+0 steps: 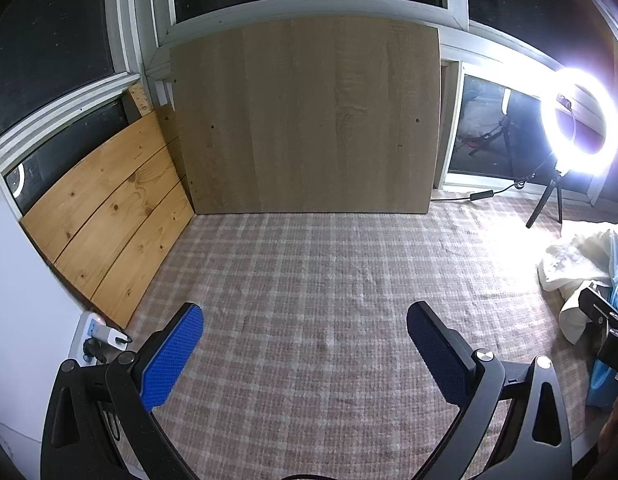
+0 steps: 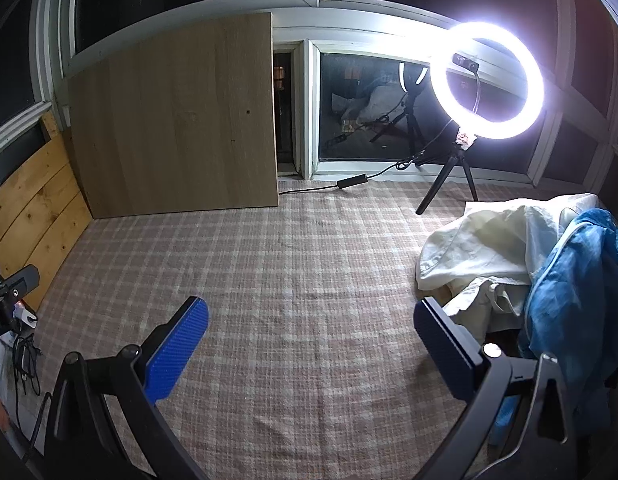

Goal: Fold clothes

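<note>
Both tongs gape wide and carry nothing: the left tongs point(image 1: 305, 326) hover low over bare plaid bedding point(image 1: 309, 264), and the right tongs point(image 2: 311, 322) hang level nearer the clothes. The cream garment point(image 2: 481, 240) and blue garment point(image 2: 577, 280) lie heaped together at the right edge (tangled, I'd guess). The risk is pinching both layers at once, or dragging cloth into the ring light point(image 2: 489, 80) tripod close behind the pile.
</note>
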A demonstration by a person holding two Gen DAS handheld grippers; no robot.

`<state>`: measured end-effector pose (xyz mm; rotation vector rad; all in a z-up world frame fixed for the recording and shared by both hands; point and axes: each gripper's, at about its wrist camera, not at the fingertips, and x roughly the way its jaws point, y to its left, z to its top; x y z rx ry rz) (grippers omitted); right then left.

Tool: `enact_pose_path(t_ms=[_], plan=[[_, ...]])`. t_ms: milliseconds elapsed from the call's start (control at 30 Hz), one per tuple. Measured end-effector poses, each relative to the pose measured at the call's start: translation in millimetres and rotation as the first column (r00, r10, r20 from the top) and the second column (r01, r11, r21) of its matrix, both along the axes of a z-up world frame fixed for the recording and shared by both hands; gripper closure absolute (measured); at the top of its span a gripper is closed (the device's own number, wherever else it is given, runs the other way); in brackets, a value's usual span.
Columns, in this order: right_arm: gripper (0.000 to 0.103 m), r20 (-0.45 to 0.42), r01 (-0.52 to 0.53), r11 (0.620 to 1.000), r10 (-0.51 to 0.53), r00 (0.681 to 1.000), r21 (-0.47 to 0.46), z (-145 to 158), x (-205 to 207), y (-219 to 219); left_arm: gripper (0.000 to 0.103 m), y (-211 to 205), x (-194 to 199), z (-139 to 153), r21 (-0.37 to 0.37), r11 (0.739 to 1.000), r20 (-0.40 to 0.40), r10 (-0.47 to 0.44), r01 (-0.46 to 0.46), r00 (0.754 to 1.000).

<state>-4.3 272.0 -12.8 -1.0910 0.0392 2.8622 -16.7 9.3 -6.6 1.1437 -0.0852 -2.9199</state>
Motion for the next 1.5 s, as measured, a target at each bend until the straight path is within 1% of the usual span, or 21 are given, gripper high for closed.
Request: enact_pose_path(t_ms=[400,567,700,867,967,1000,1067,1100,1167,1233,1300,1433,1500], plan=[[0.0,0.006,0.012,0.999,-0.012,1.0,-0.033,0,-2,1,0.0,-2,-2,3,-0.003,1.0,-0.011,0.021,-0.021,1.0],[0.0,0.01,0.013,0.999,-0.013,1.0,-0.033,-2,-2,2,0.0,-2,-2,4,-0.004,1.0,-0.018,0.024,-0.025,1.0],[0.0,0.028,-0.007,1.0,0.007,1.0,-0.008,-4,-3,-3,0.0,-2,-2,5,-0.005,1.0,-0.024,0.022,-0.022,0.999],[0.0,0.016,0.001,1.0,-0.001,1.0,-0.009,-3,-1,-7,0.0,-3,-2,3,-0.008,0.999,-0.031,0.034,-0.034,0.999],[0.0,-0.011,0.012,1.0,-0.013,1.0,-0.024,1,2,-3,0.0,-8,-4,1,0.006,0.999,-0.027,0.052,-0.052,0.998],[0.0,-0.033,0.008,0.999,-0.009,0.999,-0.039,2,4,-1,0.0,-10,-6,0,0.018,0.998,-0.023,0.055,-0.055,0.998],[0.0,-0.098,-0.027,0.994,0.017,0.995,-0.102,3,12,5,0.001,-13,-7,-2,0.052,0.997,-0.016,0.053,-0.052,0.998],[0.0,-0.118,-0.037,0.992,0.022,0.993,-0.122,3,15,6,0.0,-15,-8,-3,0.072,0.996,-0.014,0.051,-0.05,0.999],[0.0,-0.109,-0.015,0.993,0.003,0.994,-0.116,1,15,8,0.001,-17,-9,-5,0.103,0.994,-0.011,0.04,-0.039,0.999],[0.0,-0.094,-0.004,0.995,-0.005,0.996,-0.1,-1,14,9,0.001,-16,-11,-7,0.111,0.993,-0.002,0.027,-0.026,1.0],[0.0,-0.089,0.012,0.996,-0.02,0.996,-0.089,-1,15,12,0.001,-12,-14,-9,0.101,0.995,0.01,0.004,-0.005,1.0],[0.0,-0.07,0.041,0.996,-0.047,0.996,-0.079,-1,20,25,0.001,-1,-19,-14,0.052,0.998,0.022,-0.039,0.038,0.999],[0.0,-0.063,0.065,0.995,-0.07,0.996,-0.072,0,24,35,0.001,4,-21,-14,0.047,0.996,0.031,-0.076,0.074,0.997]])
